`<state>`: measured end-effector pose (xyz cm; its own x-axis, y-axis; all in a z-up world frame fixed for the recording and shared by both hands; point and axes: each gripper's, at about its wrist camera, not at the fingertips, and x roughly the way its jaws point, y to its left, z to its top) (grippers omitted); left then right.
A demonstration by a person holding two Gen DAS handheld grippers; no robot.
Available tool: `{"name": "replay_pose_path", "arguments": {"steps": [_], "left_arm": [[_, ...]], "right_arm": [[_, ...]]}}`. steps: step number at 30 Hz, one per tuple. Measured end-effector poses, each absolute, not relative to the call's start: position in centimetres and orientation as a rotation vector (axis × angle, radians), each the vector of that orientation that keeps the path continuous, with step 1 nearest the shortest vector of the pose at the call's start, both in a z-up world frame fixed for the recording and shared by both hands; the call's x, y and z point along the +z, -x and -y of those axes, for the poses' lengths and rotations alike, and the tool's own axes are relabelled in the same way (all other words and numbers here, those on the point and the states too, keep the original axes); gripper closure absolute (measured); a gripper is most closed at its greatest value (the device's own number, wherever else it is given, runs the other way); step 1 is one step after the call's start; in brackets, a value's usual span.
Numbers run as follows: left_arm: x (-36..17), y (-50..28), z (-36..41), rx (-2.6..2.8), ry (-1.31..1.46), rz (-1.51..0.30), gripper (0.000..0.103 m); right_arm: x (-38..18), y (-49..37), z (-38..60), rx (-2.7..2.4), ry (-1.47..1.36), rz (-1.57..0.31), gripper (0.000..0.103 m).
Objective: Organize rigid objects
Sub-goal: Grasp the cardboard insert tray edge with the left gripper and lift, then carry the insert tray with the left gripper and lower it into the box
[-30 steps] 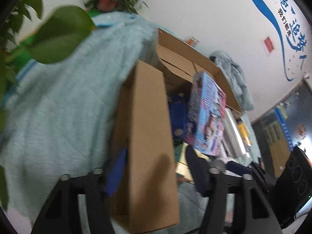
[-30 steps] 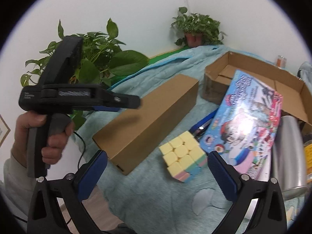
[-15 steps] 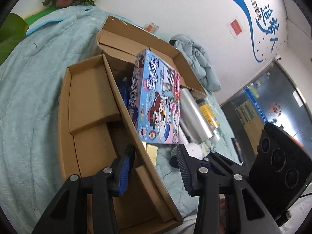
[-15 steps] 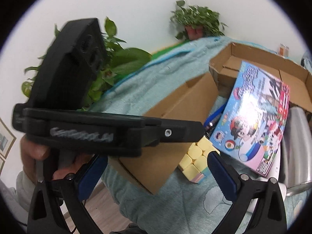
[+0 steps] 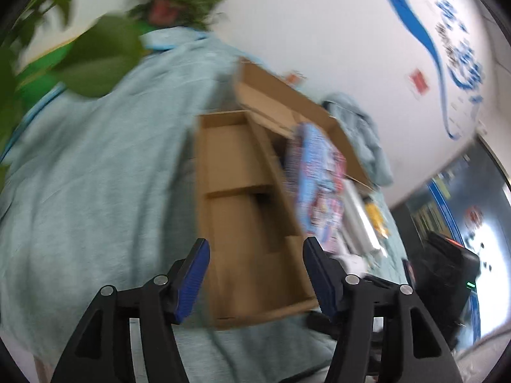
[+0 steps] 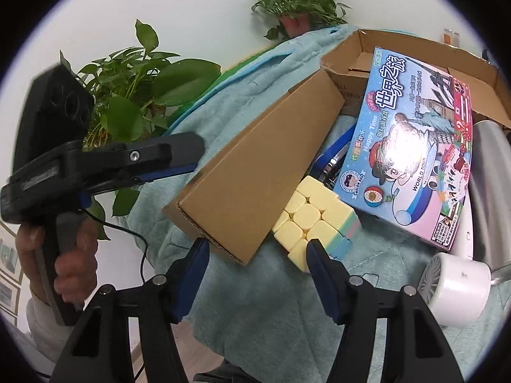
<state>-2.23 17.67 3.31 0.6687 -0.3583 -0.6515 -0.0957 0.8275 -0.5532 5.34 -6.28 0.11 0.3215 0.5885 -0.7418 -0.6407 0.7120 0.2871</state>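
Note:
A long brown cardboard box (image 5: 242,223) lies on the teal blanket with its open inside towards my left gripper (image 5: 257,274). That gripper's jaws are opening, and the box's near end sits between them untouched. In the right wrist view the box (image 6: 255,166) shows its closed face and leans beside a pastel puzzle cube (image 6: 314,220). My right gripper (image 6: 257,261) is closing just in front of the box's corner and the cube, with no pad pressing on either. A colourful board game box (image 6: 412,159) lies behind the cube.
A large open carton (image 6: 415,48) stands at the back. A silver cylinder (image 6: 488,175) and a white fan (image 6: 456,290) lie at the right. Potted plants (image 6: 137,95) stand on the left and at the back (image 6: 297,0). A hand (image 6: 73,255) holds the left gripper (image 6: 191,156).
The long box was turned so its open side faces the left gripper, which let it go and drew back left. The right jaws have narrowed a lot.

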Motion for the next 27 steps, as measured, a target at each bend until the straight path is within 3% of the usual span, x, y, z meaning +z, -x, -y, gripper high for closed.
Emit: {"name": "replay_pose_path", "arguments": {"steps": [5, 8, 12, 13, 14, 27], "left_arm": [[-0.6, 1.6, -19.5, -0.102, 0.647, -0.923, 0.047], [-2.2, 1.3, -19.3, -0.104, 0.663, -0.974, 0.06], [-1.2, 1.4, -18.1, -0.077, 0.572, -0.955, 0.063], [-1.1, 1.3, -17.9, -0.062, 0.567, -0.951, 0.068], [-0.9, 1.5, -17.7, -0.04, 0.545, -0.954, 0.088], [2.5, 2.7, -15.2, -0.012, 0.455, -0.888, 0.09]], "right_arm": [[1.0, -5.6, 6.8, 0.793, 0.096, -0.915, 0.04], [1.1, -6.2, 7.4, 0.777, 0.083, -0.924, 0.04], [1.7, -6.6, 7.7, 0.76, 0.065, -0.897, 0.04], [1.8, -6.8, 7.6, 0.762, 0.054, -0.894, 0.04], [2.0, -6.8, 7.4, 0.766, 0.045, -0.89, 0.04], [0.8, -7.2, 3.9, 0.741, 0.089, -0.904, 0.041]]}}
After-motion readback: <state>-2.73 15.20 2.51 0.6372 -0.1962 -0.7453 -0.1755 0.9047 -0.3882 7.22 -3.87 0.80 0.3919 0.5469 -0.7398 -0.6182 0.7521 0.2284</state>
